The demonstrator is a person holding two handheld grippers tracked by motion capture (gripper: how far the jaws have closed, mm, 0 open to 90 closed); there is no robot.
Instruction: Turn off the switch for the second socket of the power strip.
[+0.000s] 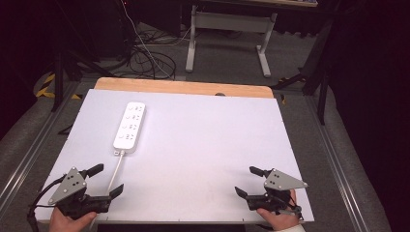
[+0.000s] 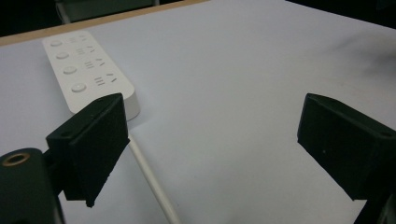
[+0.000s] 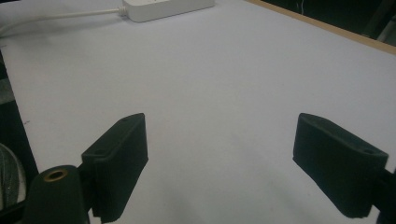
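Bench (image 1: pixel 203 145) covered by a white sheet, seen from above, with a wooden edge along its far side. Power strip (image 1: pixel 129 125): white, four outlets each with a round button, lying flat in the upper left of the high view, long axis running away from the person. Its white cord (image 1: pixel 115 174) leaves the near end and runs down the frame toward the lower left, passing just beside the left tool (image 1: pixel 109 179). In the left gripper view the power strip (image 2: pixel 86 74) sits in the upper left and the cord (image 2: pixel 152 182) runs down past the inner edge of the left-hand jaw.

Left tool: held at the lower left of the high view, jaws spread wide, nothing between them. Right tool (image 1: pixel 250 180): held at the lower right, jaws likewise spread and empty; its own view shows bare sheet ahead, with the power strip (image 3: pixel 166 8) at the top edge, well apart.

Handling, as judged: the strip looks rigid, fairly light, with smooth plastic likely to slip under a weak pinch. The best hold is probably across its narrow width, on the long side walls near the middle, clear of the buttons. The cord is limp and will trail and drag; pulling on it alone would strain the joint.
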